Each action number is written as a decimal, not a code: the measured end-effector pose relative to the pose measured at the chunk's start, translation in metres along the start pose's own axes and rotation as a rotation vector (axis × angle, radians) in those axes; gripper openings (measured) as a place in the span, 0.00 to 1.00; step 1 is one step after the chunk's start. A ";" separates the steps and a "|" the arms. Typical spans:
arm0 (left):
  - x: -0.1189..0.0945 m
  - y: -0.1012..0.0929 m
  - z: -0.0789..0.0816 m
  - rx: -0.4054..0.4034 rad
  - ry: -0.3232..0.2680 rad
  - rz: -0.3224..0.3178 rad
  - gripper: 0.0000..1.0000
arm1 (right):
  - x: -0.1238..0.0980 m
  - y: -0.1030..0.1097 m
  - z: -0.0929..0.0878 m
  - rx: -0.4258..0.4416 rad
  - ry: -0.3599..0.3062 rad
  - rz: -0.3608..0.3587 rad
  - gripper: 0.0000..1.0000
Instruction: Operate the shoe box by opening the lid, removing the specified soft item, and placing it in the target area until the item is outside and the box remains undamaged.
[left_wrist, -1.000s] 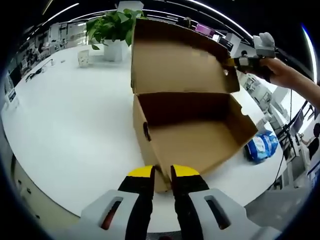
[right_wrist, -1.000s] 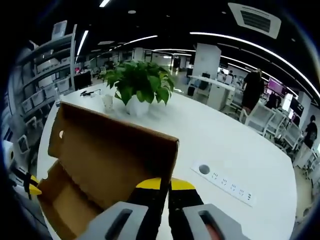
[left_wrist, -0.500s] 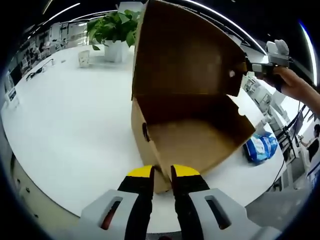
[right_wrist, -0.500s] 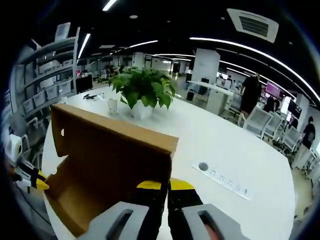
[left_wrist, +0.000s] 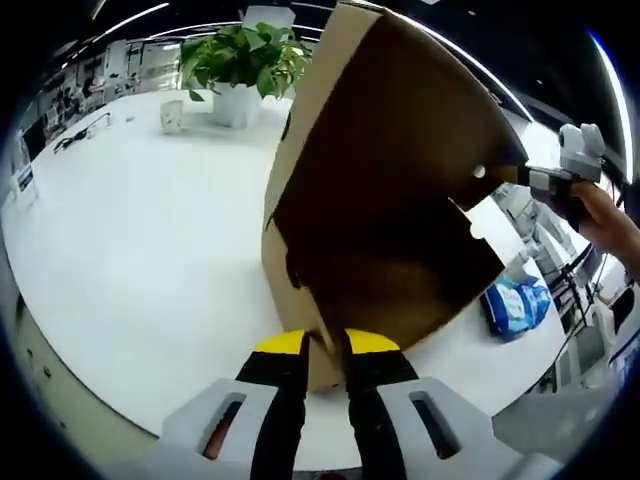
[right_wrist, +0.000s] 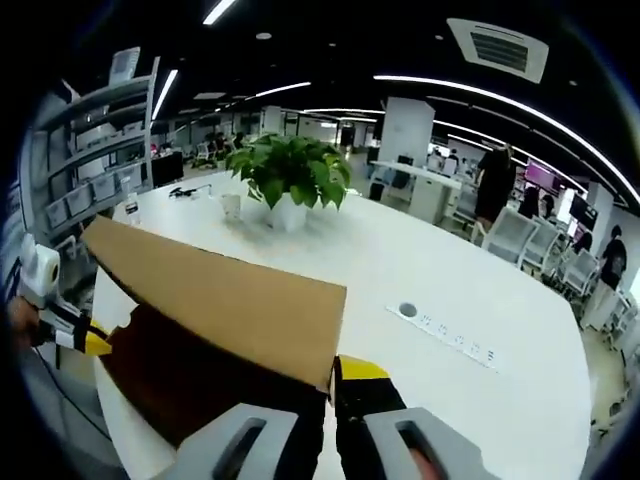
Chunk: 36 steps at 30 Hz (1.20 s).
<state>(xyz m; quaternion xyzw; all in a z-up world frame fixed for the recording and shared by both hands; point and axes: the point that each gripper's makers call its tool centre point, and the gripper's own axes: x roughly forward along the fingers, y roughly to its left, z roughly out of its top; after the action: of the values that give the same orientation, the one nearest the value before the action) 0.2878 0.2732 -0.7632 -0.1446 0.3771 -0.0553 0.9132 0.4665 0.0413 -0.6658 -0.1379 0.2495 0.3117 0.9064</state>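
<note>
On the white table, left gripper view: potted plant at far left; cardboard shoe box at centre, its lid tilted down over the opening. Left gripper clamps the box's near corner. Right gripper pinches the lid's edge. Blue soft packet lies on the table beside the box, right.

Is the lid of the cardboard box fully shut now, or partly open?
Partly open. In the left gripper view the lid slants above the box, with a dark gap under its edge, which the right gripper pinches.
</note>
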 end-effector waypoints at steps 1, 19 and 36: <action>-0.001 -0.001 0.000 -0.005 -0.001 0.000 0.10 | -0.002 0.000 -0.003 0.004 -0.001 -0.004 0.00; -0.023 0.015 0.033 -0.042 -0.170 0.080 0.00 | -0.020 0.013 -0.045 0.015 0.021 -0.029 0.00; -0.021 0.016 0.033 -0.058 -0.172 0.082 0.00 | -0.036 0.031 -0.101 0.125 0.058 0.011 0.00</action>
<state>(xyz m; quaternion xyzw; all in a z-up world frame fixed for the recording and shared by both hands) 0.2959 0.3006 -0.7318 -0.1595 0.3045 0.0055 0.9391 0.3857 0.0064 -0.7340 -0.0885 0.2954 0.2961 0.9040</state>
